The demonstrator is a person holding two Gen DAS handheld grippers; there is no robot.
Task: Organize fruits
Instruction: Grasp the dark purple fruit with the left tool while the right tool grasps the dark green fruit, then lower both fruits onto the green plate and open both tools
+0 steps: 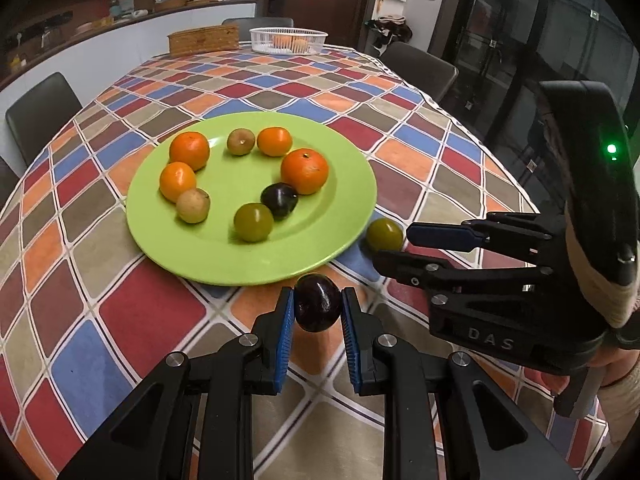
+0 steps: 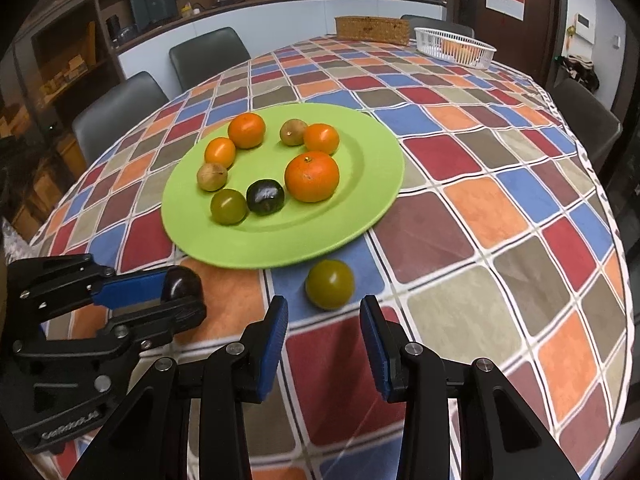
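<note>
Left wrist view: the left gripper point(image 1: 317, 309) is clamping a dark plum point(image 1: 318, 303) between its blue pads, just short of the near rim of the green plate point(image 1: 168, 248). The plate is already carrying four oranges, two brownish fruits, one green fruit and a second dark plum point(image 1: 279, 199). A loose green fruit point(image 1: 385, 235) is sitting on the tablecloth point(image 1: 132, 320) just off the plate's right edge. The right gripper point(image 1: 400, 245) is coming in side-on next to it; finger spread is hard to read from this angle.

Right wrist view: the right gripper point(image 2: 323, 344) is standing wide, holding nothing, fingers lined up on the loose green fruit point(image 2: 330, 284), which is lying just ahead of the tips and not yet between them. The left gripper point(image 2: 182, 289) is showing at lower left with the dark plum point(image 2: 181, 282) pinched, beside the plate point(image 2: 372, 184) rim. A white basket point(image 2: 432, 42) and a wicker box point(image 2: 372, 29) are sitting at the far end of the table.

Step in hand, my read: collecting the last strays onto the plate. Next: left moves in over the rim and releases on a bare patch, probably near the other dark plum. Right pushes forward to straddle the green fruit, then closes gently, since it's round and likely to roll.
</note>
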